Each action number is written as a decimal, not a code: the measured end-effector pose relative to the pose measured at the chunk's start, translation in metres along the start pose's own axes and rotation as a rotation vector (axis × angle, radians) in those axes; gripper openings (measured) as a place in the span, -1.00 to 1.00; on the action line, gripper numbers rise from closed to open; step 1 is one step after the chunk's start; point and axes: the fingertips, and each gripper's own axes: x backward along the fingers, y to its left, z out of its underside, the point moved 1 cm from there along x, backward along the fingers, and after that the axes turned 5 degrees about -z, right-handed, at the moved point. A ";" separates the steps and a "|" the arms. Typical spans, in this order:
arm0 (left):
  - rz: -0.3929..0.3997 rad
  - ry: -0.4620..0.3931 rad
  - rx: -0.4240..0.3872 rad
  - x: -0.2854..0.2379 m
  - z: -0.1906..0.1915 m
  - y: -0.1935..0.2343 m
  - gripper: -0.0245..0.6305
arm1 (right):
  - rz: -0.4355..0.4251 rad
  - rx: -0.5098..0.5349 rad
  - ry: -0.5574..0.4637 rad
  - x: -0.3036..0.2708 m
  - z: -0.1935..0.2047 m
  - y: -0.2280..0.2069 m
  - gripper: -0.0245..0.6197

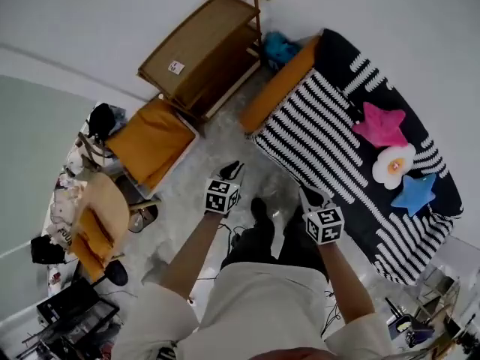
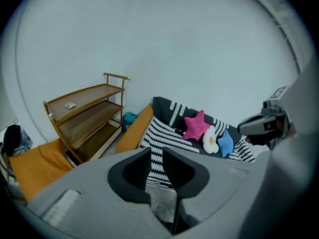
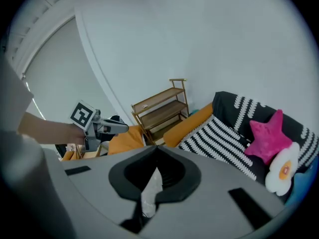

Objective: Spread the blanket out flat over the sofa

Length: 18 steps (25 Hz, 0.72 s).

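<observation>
A black-and-white striped blanket [image 1: 322,133] [image 2: 159,133] [image 3: 224,138] lies over the orange sofa [image 1: 277,88] and hangs down its front. On it rest a pink star pillow [image 1: 381,126], a white flower pillow [image 1: 394,165] and a blue star pillow [image 1: 415,193]. Both grippers are held up above the floor in front of the sofa, apart from the blanket. My left gripper [image 1: 232,169] [image 2: 157,151] has a narrow gap between its jaws with nothing in it. My right gripper [image 1: 309,195] [image 3: 156,149] has its tips together, empty.
A wooden shelf unit [image 1: 202,51] stands left of the sofa, with a teal bundle [image 1: 279,47] between them. An orange cushioned seat [image 1: 150,141] and a round wooden table [image 1: 101,208] are further left. Cables and clutter [image 1: 420,313] lie at the lower right.
</observation>
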 end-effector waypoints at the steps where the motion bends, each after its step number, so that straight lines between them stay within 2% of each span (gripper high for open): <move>1: 0.016 -0.011 0.003 0.011 -0.008 -0.008 -0.68 | 0.007 -0.003 -0.007 0.009 -0.005 0.002 -0.91; 5: 0.062 -0.071 -0.022 0.046 -0.042 -0.035 -0.69 | 0.039 0.033 -0.070 0.047 -0.036 0.012 -0.91; 10: 0.181 -0.170 0.002 0.096 -0.084 -0.073 -0.69 | 0.080 0.085 -0.152 0.098 -0.072 0.026 -0.91; 18: 0.222 -0.229 -0.128 0.156 -0.128 -0.132 -0.79 | 0.102 0.146 -0.256 0.174 -0.104 0.035 -0.91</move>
